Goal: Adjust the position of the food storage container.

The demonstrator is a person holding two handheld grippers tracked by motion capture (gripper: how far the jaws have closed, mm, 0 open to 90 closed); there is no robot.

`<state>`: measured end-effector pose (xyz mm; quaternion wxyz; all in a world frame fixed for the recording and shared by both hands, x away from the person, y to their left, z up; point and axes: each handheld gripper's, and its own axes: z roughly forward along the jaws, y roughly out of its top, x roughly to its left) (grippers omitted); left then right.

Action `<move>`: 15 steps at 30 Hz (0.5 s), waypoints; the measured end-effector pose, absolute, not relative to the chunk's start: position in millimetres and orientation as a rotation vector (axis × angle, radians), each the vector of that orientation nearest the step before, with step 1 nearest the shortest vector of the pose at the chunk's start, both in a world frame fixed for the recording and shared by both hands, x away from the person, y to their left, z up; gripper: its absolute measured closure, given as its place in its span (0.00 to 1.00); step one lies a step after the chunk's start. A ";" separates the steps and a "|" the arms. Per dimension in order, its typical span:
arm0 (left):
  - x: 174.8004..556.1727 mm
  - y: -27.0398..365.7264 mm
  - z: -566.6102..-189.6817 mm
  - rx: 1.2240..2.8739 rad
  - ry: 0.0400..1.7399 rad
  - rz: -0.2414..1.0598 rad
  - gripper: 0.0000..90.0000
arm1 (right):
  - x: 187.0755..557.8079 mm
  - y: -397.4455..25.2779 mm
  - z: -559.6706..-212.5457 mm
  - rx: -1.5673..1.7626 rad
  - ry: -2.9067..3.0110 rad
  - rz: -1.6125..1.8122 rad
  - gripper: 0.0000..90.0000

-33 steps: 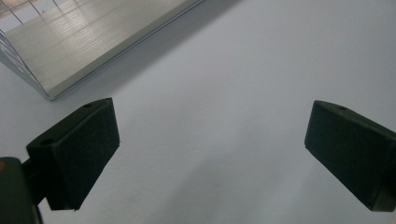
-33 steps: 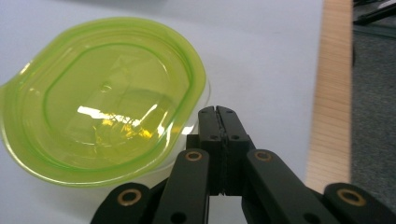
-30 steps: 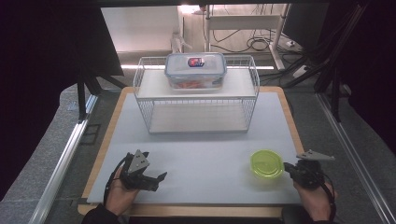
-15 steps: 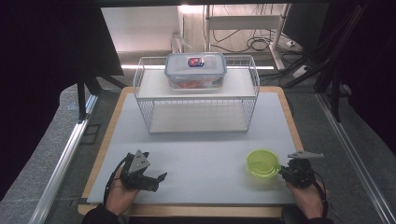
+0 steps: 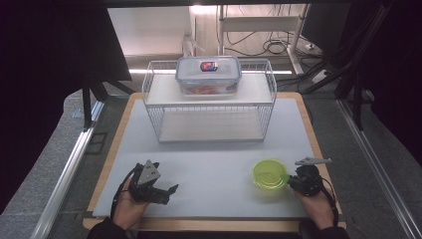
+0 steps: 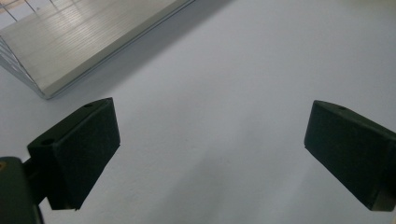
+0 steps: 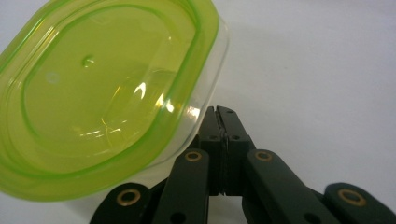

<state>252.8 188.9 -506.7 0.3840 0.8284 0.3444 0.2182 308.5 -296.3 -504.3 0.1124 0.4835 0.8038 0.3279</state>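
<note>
A round clear container with a lime-green lid (image 5: 270,174) sits on the white mat (image 5: 209,164) near the front right. In the right gripper view the container (image 7: 107,93) is large and close on the left. My right gripper (image 5: 291,180) (image 7: 222,112) is shut with nothing between its jaws, and its tips rest against the container's side wall. At the front left, my left gripper (image 5: 170,193) (image 6: 210,154) is held low over bare mat with its jaws wide open and nothing between them.
A white wire rack (image 5: 209,104) stands at the back middle of the mat, with a clear lidded food box (image 5: 208,74) on its top shelf. The rack's lower shelf corner (image 6: 88,42) shows ahead of my left gripper. A wooden board edge (image 5: 313,144) frames the mat.
My right gripper has slid left with its jaws shut, and the green-lidded container has shifted a little left with it. The left gripper has stayed put.
</note>
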 end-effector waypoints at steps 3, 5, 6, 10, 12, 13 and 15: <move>252.7 188.8 -506.7 2.112 0.877 0.556 0.04 | 312.6 -289.8 -505.5 1.399 2.375 0.960 1.00; 252.7 188.9 -506.7 2.112 0.878 0.556 0.04 | 315.2 -285.8 -505.7 1.386 2.385 0.959 1.00; 252.7 189.0 -506.7 2.112 0.877 0.556 0.04 | 315.9 -284.2 -505.6 1.386 2.387 0.956 0.99; 252.8 189.3 -507.0 2.109 0.880 0.554 0.04 | 316.1 -286.0 -504.9 1.377 2.372 0.948 0.98; 252.7 189.3 -507.0 2.109 0.880 0.554 0.04 | 315.5 -290.2 -503.2 1.383 2.355 0.955 0.98; 252.7 189.3 -507.0 2.109 0.880 0.554 0.04 | 314.9 -292.3 -502.4 1.394 2.347 0.960 0.98; 252.6 189.3 -506.9 2.108 0.880 0.554 0.04 | 314.0 -295.9 -501.6 1.404 2.335 0.964 0.98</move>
